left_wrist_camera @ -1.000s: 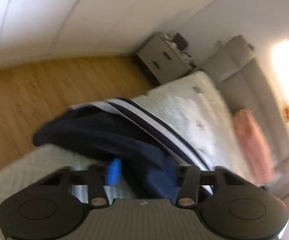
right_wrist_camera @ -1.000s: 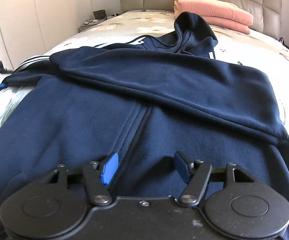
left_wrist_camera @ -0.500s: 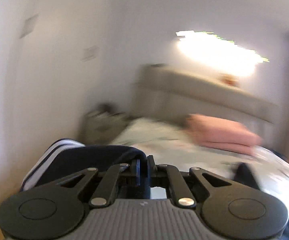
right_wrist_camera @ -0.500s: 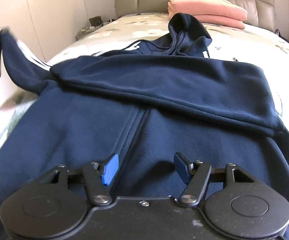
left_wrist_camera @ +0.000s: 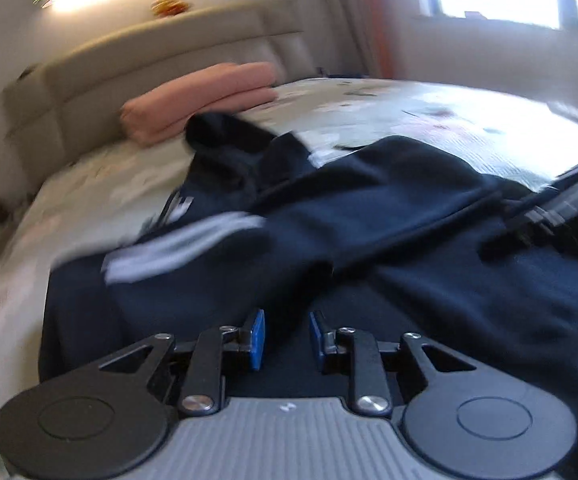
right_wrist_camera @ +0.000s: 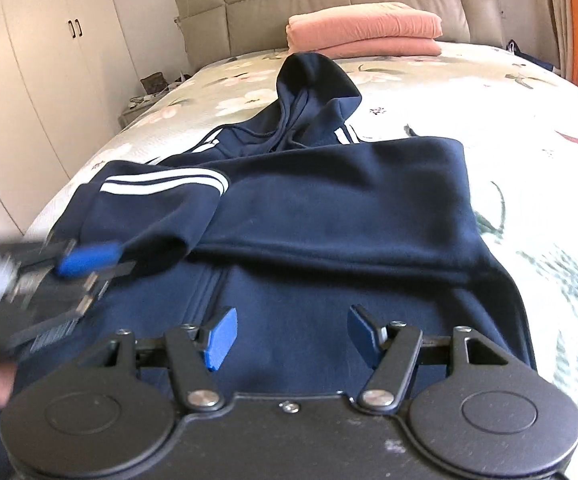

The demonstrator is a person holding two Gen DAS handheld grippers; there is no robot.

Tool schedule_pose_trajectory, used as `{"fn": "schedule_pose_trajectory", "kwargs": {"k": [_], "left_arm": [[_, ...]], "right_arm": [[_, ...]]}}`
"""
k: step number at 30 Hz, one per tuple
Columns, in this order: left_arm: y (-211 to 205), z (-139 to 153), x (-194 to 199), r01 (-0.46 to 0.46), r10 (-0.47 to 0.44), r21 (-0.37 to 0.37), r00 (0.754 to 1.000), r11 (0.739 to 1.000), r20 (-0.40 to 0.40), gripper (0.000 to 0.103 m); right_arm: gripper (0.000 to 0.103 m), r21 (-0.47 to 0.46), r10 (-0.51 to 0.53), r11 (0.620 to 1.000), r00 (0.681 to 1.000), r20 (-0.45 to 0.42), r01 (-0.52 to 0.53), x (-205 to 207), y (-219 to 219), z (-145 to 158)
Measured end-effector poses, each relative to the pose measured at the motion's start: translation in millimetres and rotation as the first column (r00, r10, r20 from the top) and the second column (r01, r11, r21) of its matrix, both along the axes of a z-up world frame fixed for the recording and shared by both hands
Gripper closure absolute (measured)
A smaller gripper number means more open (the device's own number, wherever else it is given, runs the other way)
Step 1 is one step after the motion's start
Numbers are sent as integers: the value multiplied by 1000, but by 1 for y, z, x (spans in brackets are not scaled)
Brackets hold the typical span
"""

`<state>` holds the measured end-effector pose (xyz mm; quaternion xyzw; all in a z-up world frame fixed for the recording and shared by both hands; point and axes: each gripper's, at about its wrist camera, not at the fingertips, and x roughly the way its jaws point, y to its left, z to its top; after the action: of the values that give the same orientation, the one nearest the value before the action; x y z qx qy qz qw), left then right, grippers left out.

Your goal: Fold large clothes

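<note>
Left claw (left_wrist_camera: 283, 338): your jaws have just been opening, parted a little, with nothing pinched between them.
Right claw (right_wrist_camera: 289, 338): jaws spread wide, empty, hovering over the hoodie's zip front.
Navy hoodie (right_wrist_camera: 329, 216): lies directly ahead of both claws; the striped sleeve (right_wrist_camera: 157, 200) is folded across its chest.
Step tip: flatten that sleeve square before you take the hem.
Surface: floral bedspread (right_wrist_camera: 529, 128), soft, so press lightly.
Room: folded pink blanket (right_wrist_camera: 365, 30) beyond the hood by the headboard (right_wrist_camera: 289, 0).

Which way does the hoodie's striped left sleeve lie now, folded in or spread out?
Folded in: the striped sleeve lies across the hoodie, its cuff beside the left gripper, whose jaws just opened.
</note>
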<state>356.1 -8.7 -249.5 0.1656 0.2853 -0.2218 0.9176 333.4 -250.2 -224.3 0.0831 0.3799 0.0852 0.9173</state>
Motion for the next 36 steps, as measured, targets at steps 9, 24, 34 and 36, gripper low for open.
{"fn": "schedule_pose_trajectory", "kwargs": {"k": [9, 24, 34, 36], "left_arm": [[80, -15, -6, -270, 237, -246, 959, 931, -154, 56], [122, -24, -14, -308, 255, -439, 951, 844, -176, 52], [122, -23, -16, -305, 260, -426, 952, 852, -161, 52], [121, -22, -17, -305, 261, -422, 952, 854, -159, 52]], "right_arm": [[23, 105, 174, 978, 982, 79, -182, 66, 91, 26], [18, 25, 411, 911, 911, 12, -411, 113, 208, 15], [57, -36, 349, 937, 937, 9, -348, 121, 225, -4], [82, -21, 345, 939, 938, 21, -344, 119, 222, -2]]}}
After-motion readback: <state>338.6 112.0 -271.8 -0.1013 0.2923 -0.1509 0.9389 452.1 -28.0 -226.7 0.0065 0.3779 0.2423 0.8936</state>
